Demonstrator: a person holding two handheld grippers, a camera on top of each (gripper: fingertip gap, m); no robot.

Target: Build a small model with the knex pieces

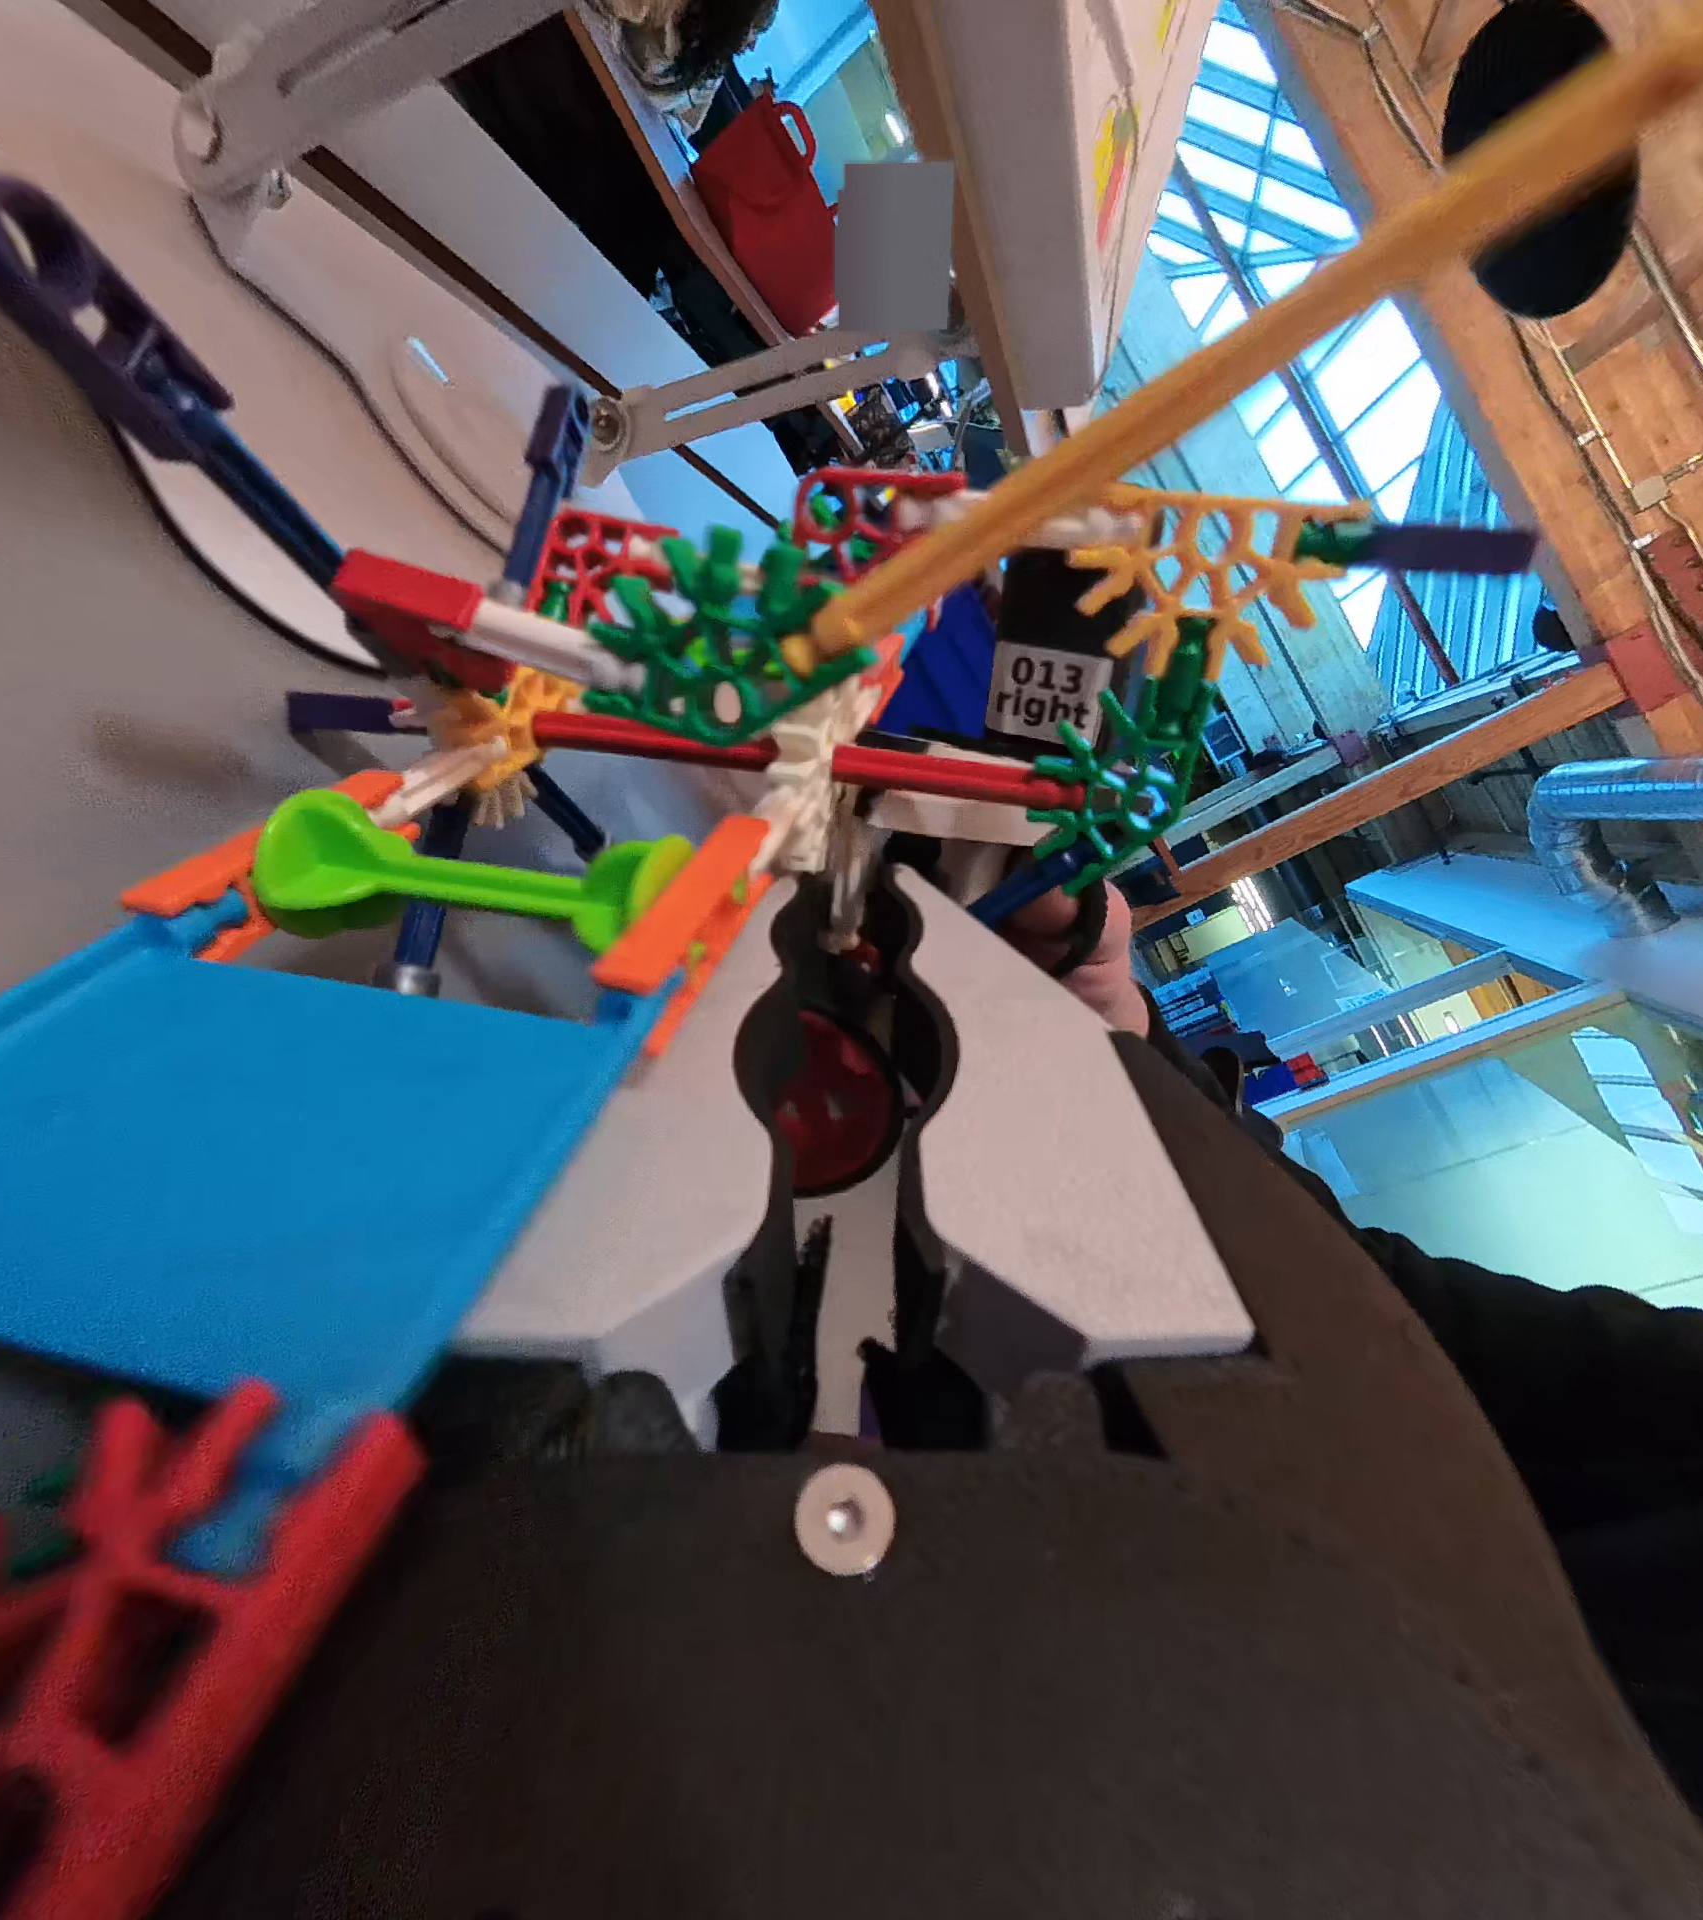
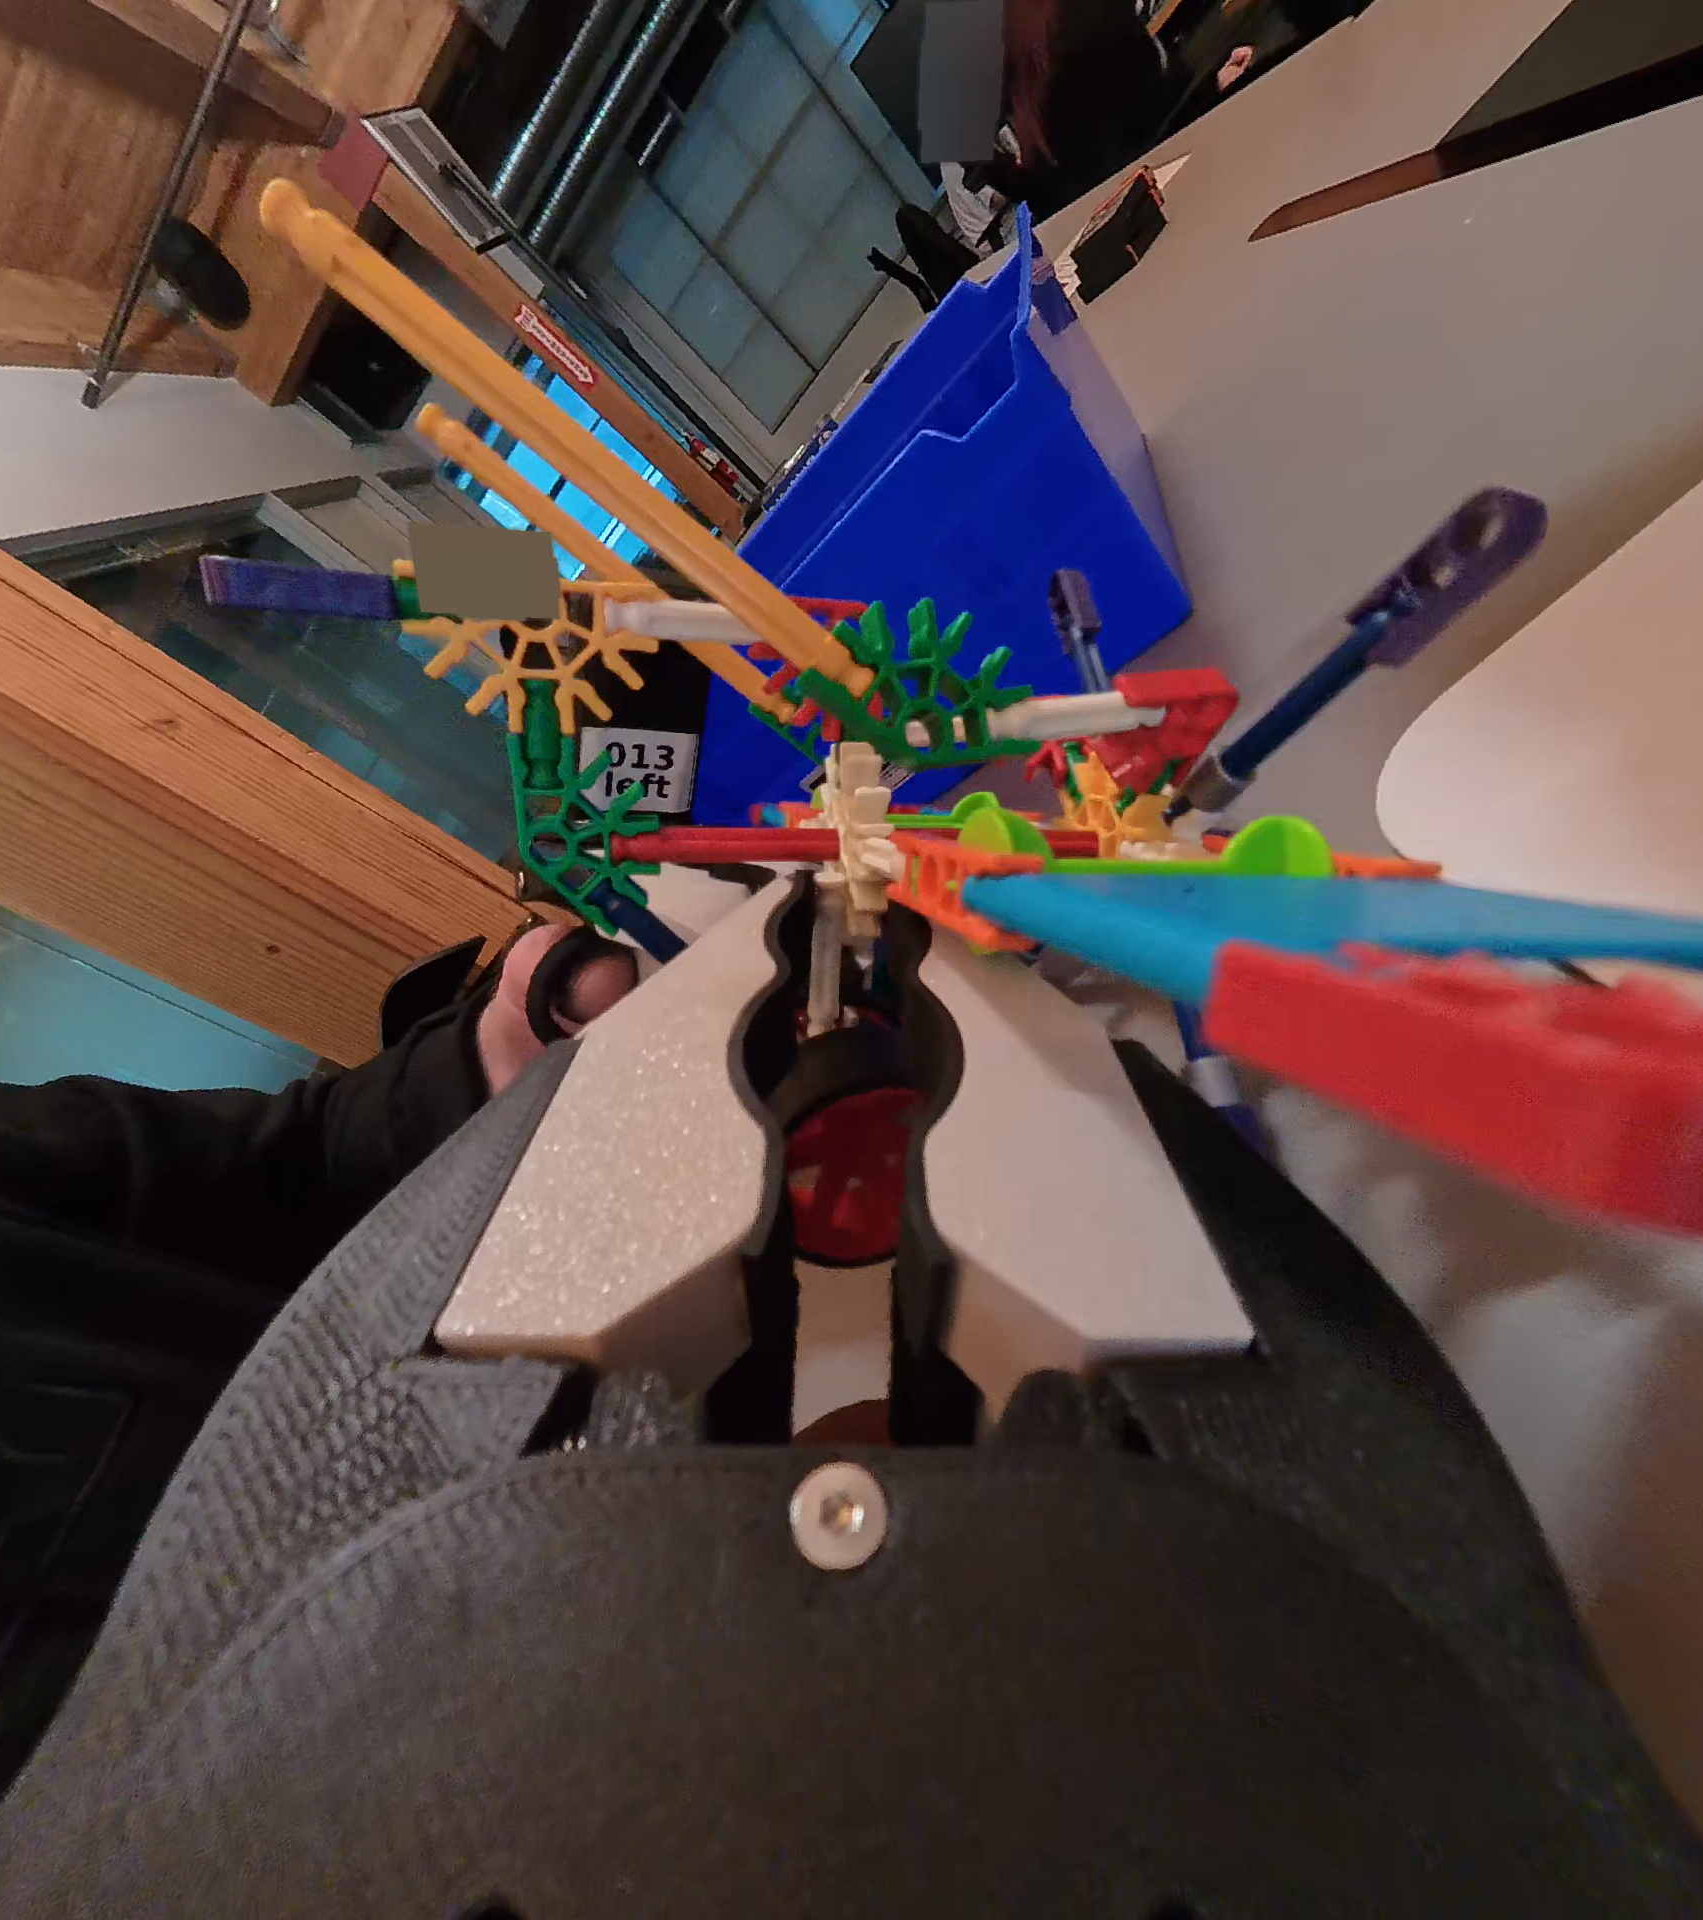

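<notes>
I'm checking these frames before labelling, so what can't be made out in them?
- Left wrist view: red wheel half hidden between the left hand-held gripper fingers.
- Left wrist view: red connector blurred, cut off by the edge.
- Right wrist view: blue panel seen edge-on, cut off right.

We see timber beams (image 1: 1553, 343) framing bright windows (image 1: 1346, 384), a silver duct (image 1: 1678, 790), and white tables (image 2: 1346, 343) beside wood panelling (image 2: 151, 790).

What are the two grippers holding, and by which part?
Both grippers, left and right, pinch the multicoloured plastic rod-and-connector toy at its small red wheel, from opposite sides.
</notes>
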